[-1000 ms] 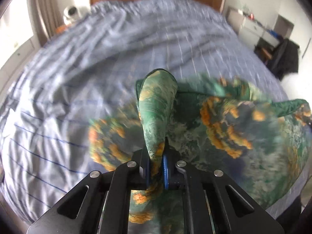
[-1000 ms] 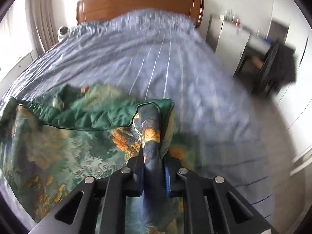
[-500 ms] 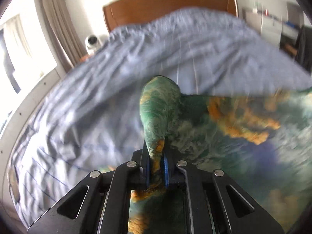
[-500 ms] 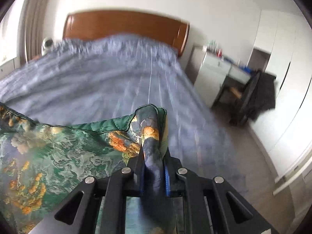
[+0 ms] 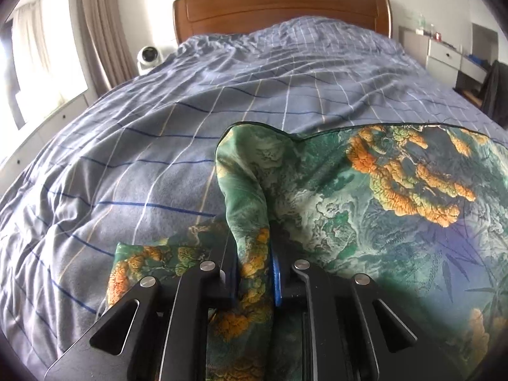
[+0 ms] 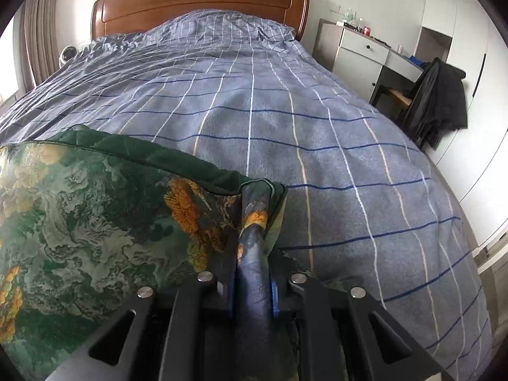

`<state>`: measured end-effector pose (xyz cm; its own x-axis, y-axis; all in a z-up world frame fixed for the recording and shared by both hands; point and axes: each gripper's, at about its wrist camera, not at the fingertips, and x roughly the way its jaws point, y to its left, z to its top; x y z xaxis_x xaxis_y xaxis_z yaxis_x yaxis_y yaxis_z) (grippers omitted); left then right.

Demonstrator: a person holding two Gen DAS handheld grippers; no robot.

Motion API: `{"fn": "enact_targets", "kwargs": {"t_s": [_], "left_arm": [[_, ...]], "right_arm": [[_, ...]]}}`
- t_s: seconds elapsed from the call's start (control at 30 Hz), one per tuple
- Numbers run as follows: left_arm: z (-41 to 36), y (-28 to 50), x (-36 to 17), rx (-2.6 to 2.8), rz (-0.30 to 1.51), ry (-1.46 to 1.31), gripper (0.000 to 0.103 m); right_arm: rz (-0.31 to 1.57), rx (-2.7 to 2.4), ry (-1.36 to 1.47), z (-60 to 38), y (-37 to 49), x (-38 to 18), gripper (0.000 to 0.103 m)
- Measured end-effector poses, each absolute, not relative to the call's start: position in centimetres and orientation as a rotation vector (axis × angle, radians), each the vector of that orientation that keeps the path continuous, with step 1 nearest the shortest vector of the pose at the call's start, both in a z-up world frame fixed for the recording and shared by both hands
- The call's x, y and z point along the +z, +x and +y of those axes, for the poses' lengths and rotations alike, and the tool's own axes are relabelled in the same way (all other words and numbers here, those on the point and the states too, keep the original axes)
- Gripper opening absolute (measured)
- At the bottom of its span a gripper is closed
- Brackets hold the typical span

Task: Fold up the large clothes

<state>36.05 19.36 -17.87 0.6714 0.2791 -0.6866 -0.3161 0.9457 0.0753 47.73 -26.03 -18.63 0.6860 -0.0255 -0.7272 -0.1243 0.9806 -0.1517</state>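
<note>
At the bottom centre of the left wrist view, the left gripper (image 5: pixel 254 282) is closed tightly on a bunched corner of the green garment (image 5: pixel 381 209). A fold of the cloth rises up between the two black fingers and bends over toward the top. From there the garment spreads to the right side of the frame, with orange and green printed shapes on it, and its dark edge runs across the middle right. A smaller part of the same cloth lies at the lower left, on the bed cover (image 5: pixel 158 146).

In the right wrist view, the right gripper (image 6: pixel 252 289) sits also at the bottom centre, and its fingers are pressed together on another corner of the garment (image 6: pixel 95 222). Here the cloth fills the lower left of the frame, and a plain dark green inner side shows along its upper edge.

The blue cover with thin white and dark lines fills the middle of both views. The brown wooden headboard (image 6: pixel 200 3) stands at the top. A small white fan (image 5: pixel 148 57) is at the upper left of the left wrist view, beside the curtain (image 5: pixel 101 25). At the upper right of the right wrist view stand a white dresser (image 6: pixel 362 54) and a chair with a black jacket (image 6: pixel 438 101) on it.
</note>
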Motion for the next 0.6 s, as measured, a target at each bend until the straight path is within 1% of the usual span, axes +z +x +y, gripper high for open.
{"fn": "enact_targets", "kwargs": {"t_s": [0.5, 0.57, 0.6], "left_arm": [[19.46, 35.86, -17.75, 0.345, 0.761, -0.041, 0.015], [19.51, 35.82, -17.7, 0.355, 0.758, -0.039, 0.021], [19.39, 35.54, -17.61, 0.364, 0.759, -0.038, 0.027]], "right_arm": [[0.825, 0.074, -0.157, -26.3, 47.98, -18.78, 0.018], [0.823, 0.071, -0.158, -26.3, 47.95, -18.73, 0.019], [0.821, 0.071, -0.158, -26.39, 47.91, -18.64, 0.019]]}}
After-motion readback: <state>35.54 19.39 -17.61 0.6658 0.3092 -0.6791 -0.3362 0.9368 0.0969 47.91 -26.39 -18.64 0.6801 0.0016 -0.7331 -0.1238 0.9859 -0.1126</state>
